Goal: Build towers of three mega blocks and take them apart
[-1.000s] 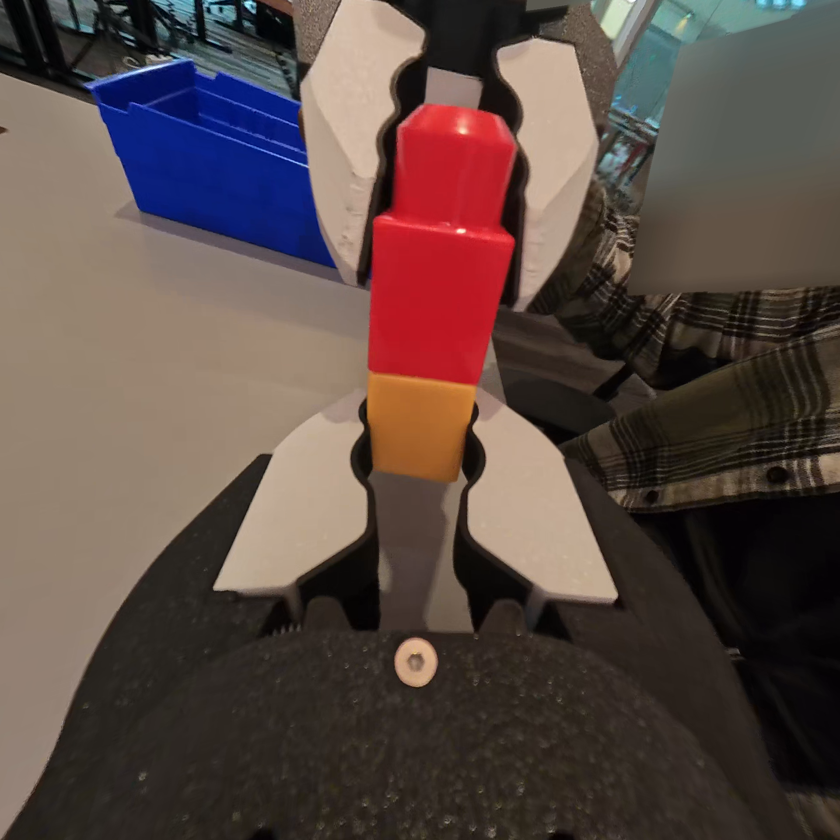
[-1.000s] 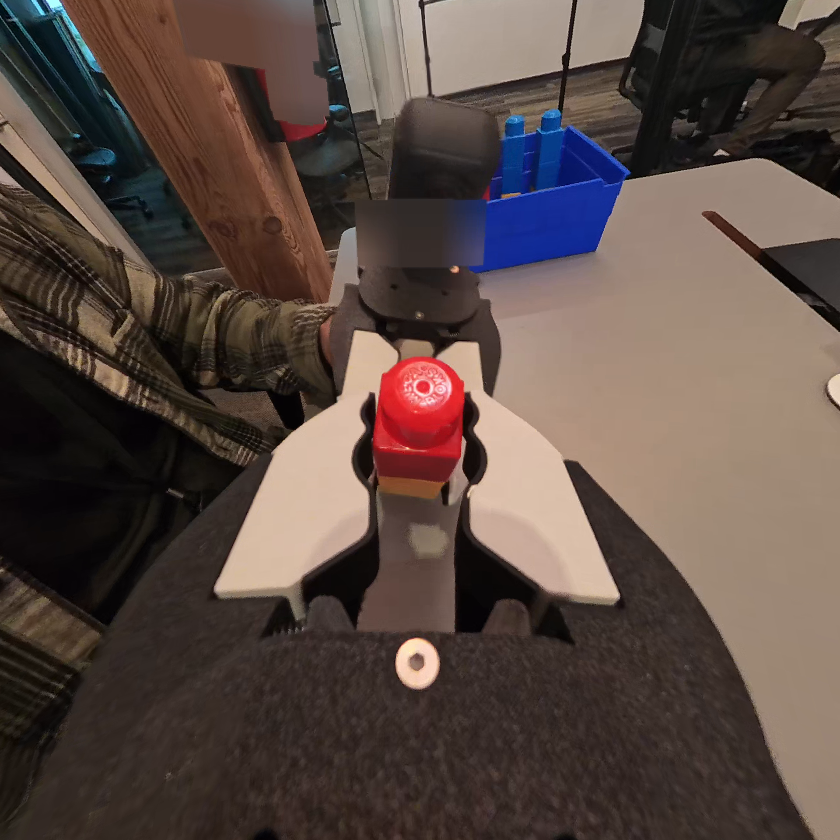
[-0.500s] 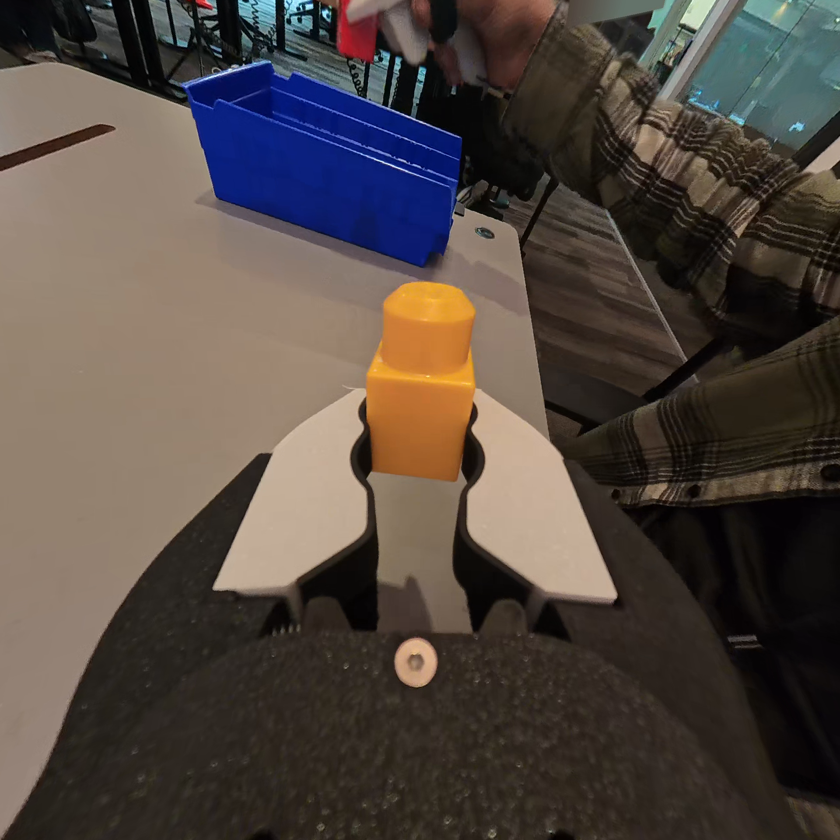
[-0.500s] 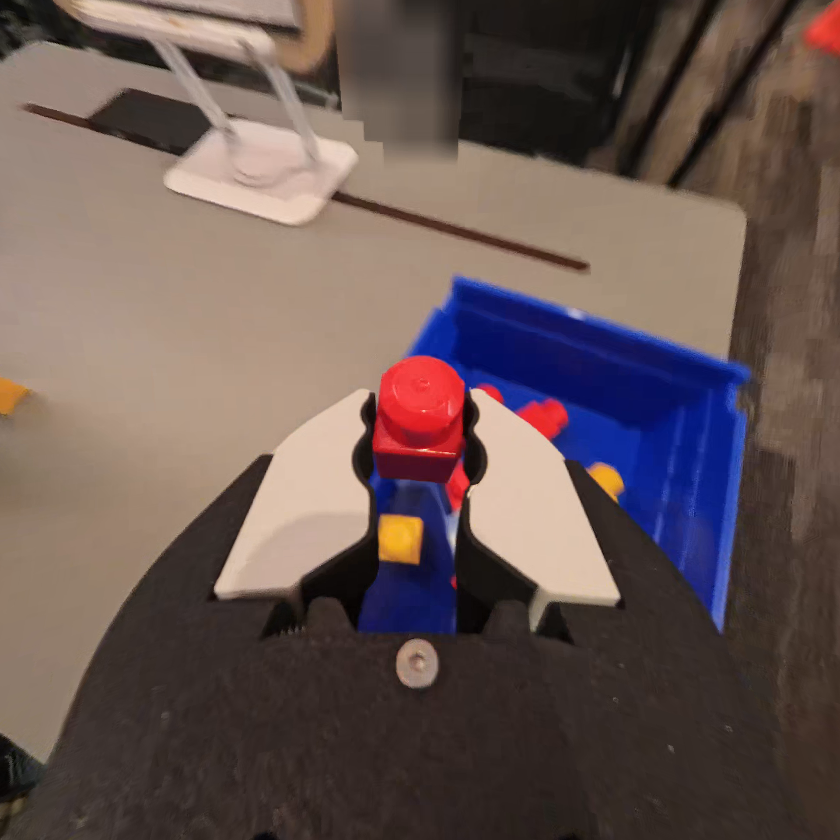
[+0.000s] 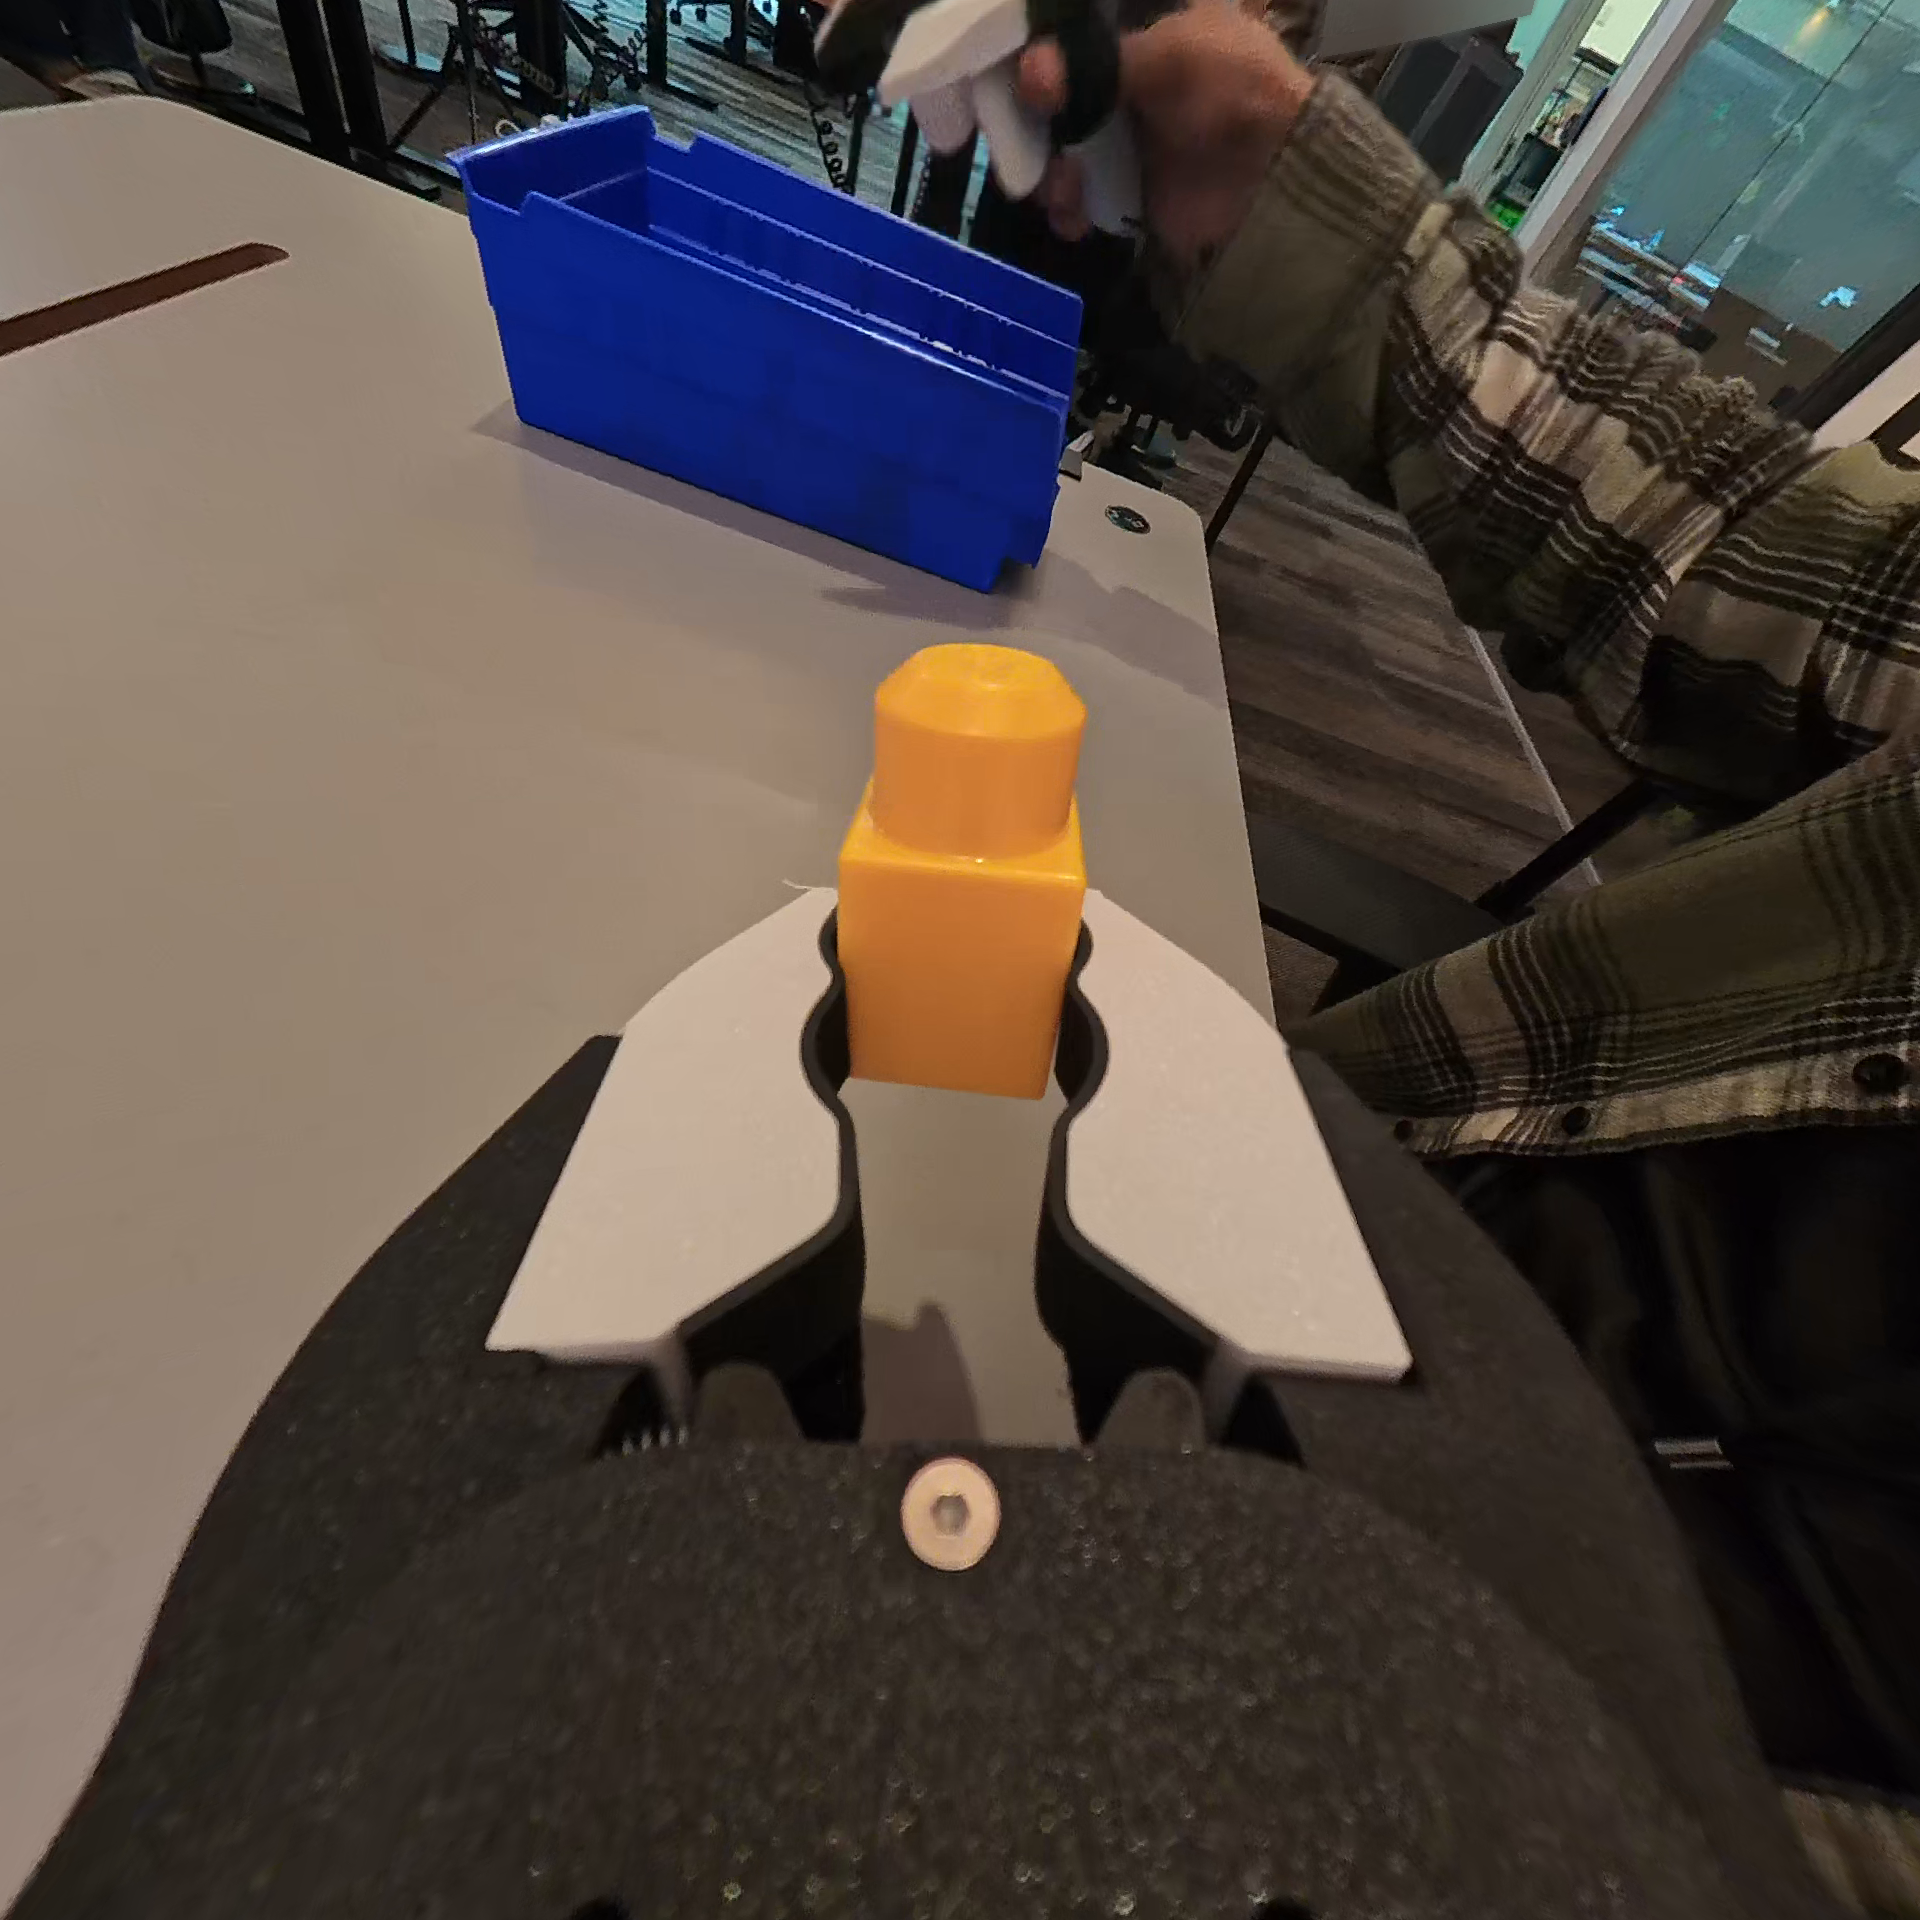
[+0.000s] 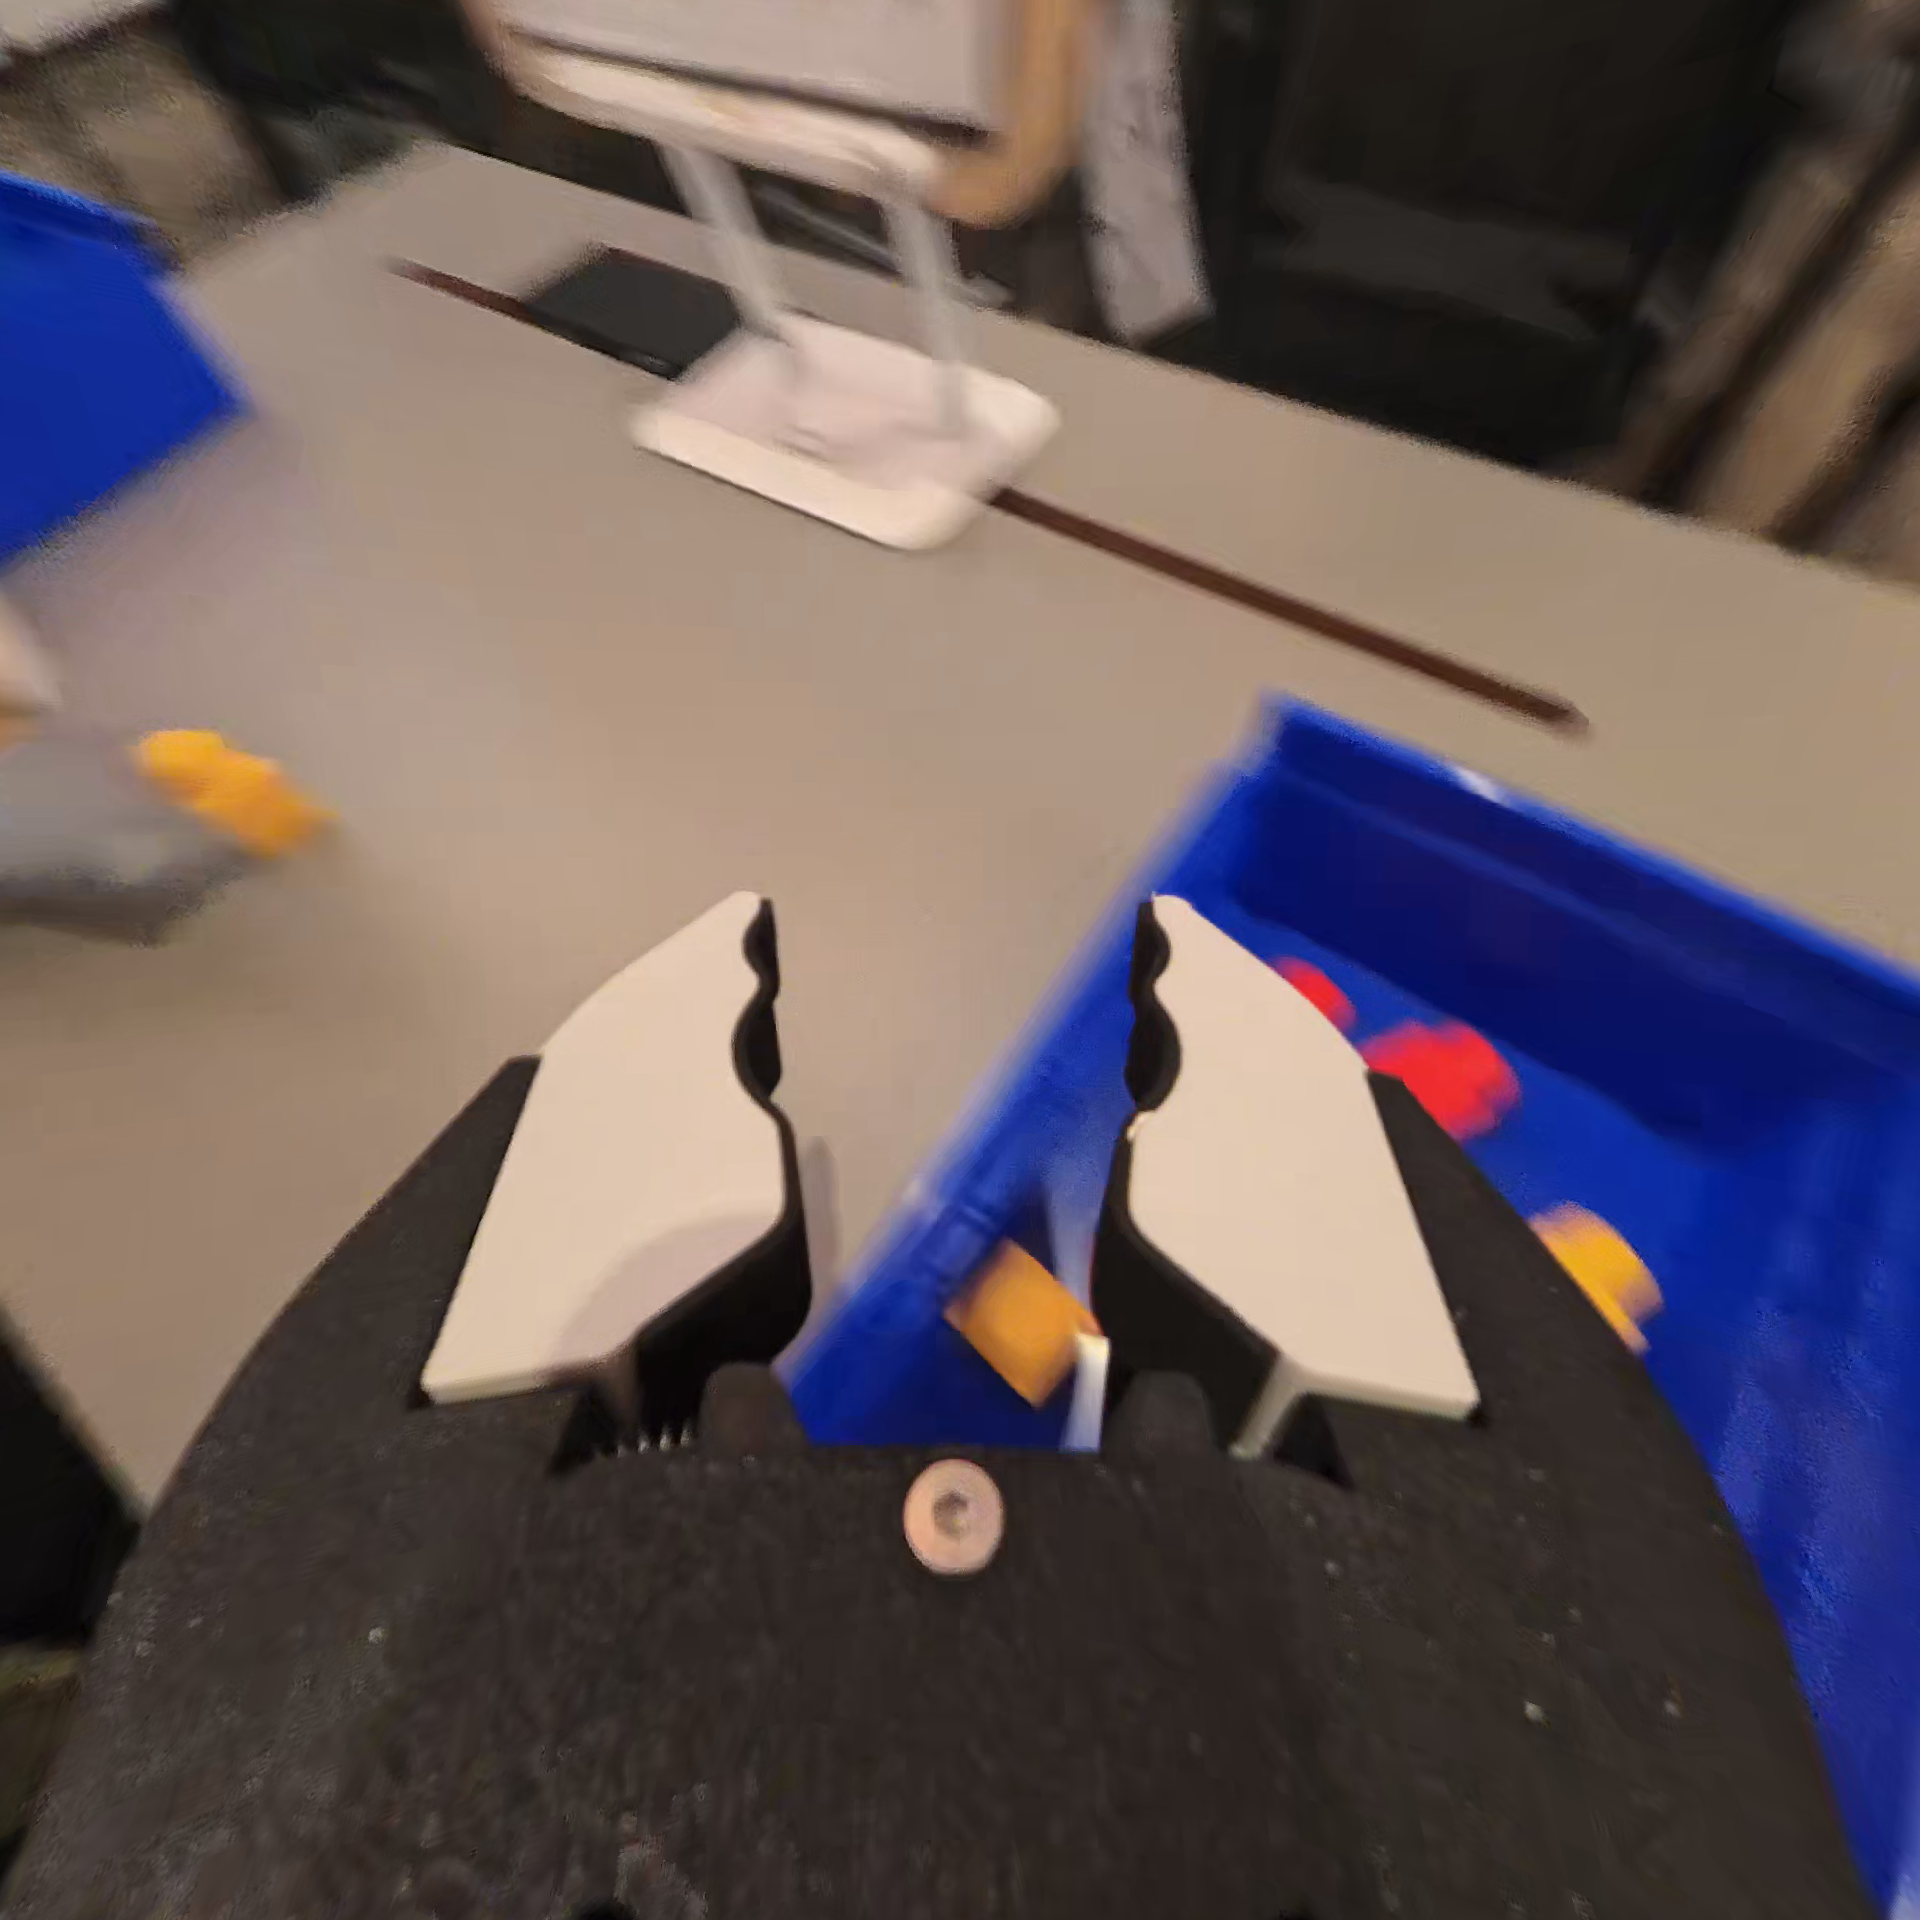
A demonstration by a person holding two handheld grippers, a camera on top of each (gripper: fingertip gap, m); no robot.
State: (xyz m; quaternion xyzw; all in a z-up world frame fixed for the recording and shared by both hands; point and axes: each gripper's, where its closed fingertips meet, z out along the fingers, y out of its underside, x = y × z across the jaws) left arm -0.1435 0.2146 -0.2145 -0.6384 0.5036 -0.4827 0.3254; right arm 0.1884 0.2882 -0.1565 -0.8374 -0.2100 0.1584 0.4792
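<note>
Taking apart, by the look of it: one block left in hand, loose blocks already lying in the bin.

Left gripper (image 5: pixel 961 987), centre of the left wrist view: pale fingers clamped on the lower body of a single-stud orange plastic mega block (image 5: pixel 961 914), stud pointing away from the camera, held above the grey tabletop (image 5: pixel 312 779). Blue plastic bin (image 5: pixel 769 384) well apart, at upper centre of that view, near the table's far edge.

Right gripper (image 6: pixel 954 997), centre of the right wrist view: fingers wide apart, nothing between them, hovering over the near left corner of the same kind of blue bin (image 6: pixel 1558 935) at lower right. Inside, blurred: red blocks (image 6: pixel 1439 1070) and orange blocks (image 6: pixel 1023 1320).

Probably best next: carry the held block over the bin's open top, well inside the rim, lower before letting go to avoid a bounce out. Keep the right gripper clear of that path. Grip sits low on the block, so avoid sudden tilts. White stand (image 6: pixel 852 436) at upper centre: not in the way.
</note>
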